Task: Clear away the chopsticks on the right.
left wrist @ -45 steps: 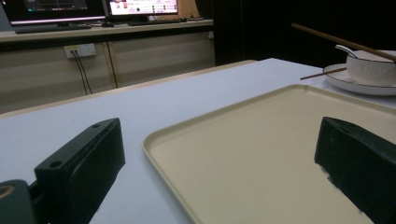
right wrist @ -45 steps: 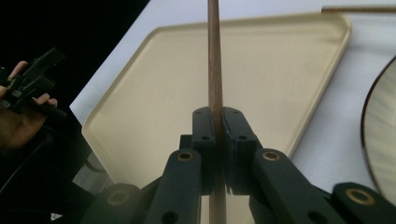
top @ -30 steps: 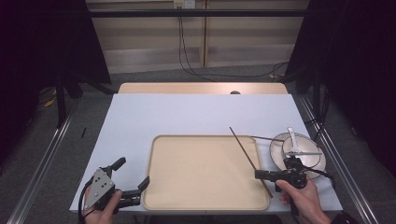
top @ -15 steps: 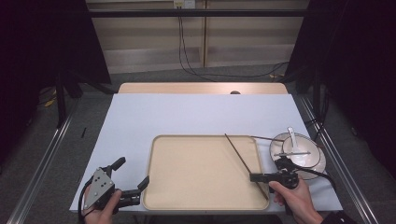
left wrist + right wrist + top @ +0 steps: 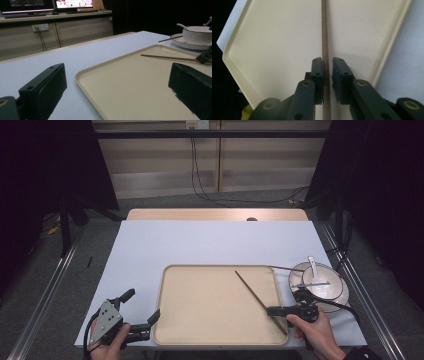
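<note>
We treat the chopstick [image 5: 259,298], lying on the tray's [image 5: 200,330] right half, as light, stiff and slippery; our right gripper [image 5: 327,65], jaws just eased apart, straddles its near end, the best grip point.

A thin dark-brown chopstick [image 5: 255,294] lies flat and diagonal on the beige tray [image 5: 200,320].

left gripper [image 5: 142,316]: jaws wide apart | right gripper [image 5: 327,72]: jaws just easing apart
</note>
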The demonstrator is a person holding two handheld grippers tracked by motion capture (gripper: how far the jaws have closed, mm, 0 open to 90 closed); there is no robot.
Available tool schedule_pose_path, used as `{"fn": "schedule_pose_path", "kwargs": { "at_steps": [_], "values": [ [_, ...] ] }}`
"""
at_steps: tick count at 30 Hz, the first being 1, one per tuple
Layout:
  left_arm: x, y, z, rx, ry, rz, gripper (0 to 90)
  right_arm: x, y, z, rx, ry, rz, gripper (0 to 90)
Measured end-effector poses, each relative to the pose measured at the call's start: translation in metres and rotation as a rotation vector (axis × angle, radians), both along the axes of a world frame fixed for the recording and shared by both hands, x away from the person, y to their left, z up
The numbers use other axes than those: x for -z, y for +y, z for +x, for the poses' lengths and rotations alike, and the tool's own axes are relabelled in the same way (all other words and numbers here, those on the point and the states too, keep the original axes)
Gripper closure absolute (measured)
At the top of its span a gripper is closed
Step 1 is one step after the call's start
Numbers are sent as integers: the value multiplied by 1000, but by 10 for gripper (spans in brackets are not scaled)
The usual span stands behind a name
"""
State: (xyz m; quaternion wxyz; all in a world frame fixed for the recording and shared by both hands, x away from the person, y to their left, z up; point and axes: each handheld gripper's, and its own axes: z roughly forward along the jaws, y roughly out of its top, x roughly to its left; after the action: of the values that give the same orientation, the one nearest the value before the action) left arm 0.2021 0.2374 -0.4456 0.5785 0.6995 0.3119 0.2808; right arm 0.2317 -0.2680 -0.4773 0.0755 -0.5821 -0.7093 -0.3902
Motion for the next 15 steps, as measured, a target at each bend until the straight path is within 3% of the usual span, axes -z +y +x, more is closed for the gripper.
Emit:
{"fn": "schedule_pose_path", "kwargs": {
  "at_steps": [8,11,15],
  "values": [
    [0,0,0,9,1,1,16,0,0,-1,-7,-6,-5,770],
    [0,1,0,6,2,6,16,-2,-1,-2,-13,-15,-7,703],
    [0,1,0,3,6,0,16,-7,-6,-5,-44,-68,-3,610]
  ]
}}
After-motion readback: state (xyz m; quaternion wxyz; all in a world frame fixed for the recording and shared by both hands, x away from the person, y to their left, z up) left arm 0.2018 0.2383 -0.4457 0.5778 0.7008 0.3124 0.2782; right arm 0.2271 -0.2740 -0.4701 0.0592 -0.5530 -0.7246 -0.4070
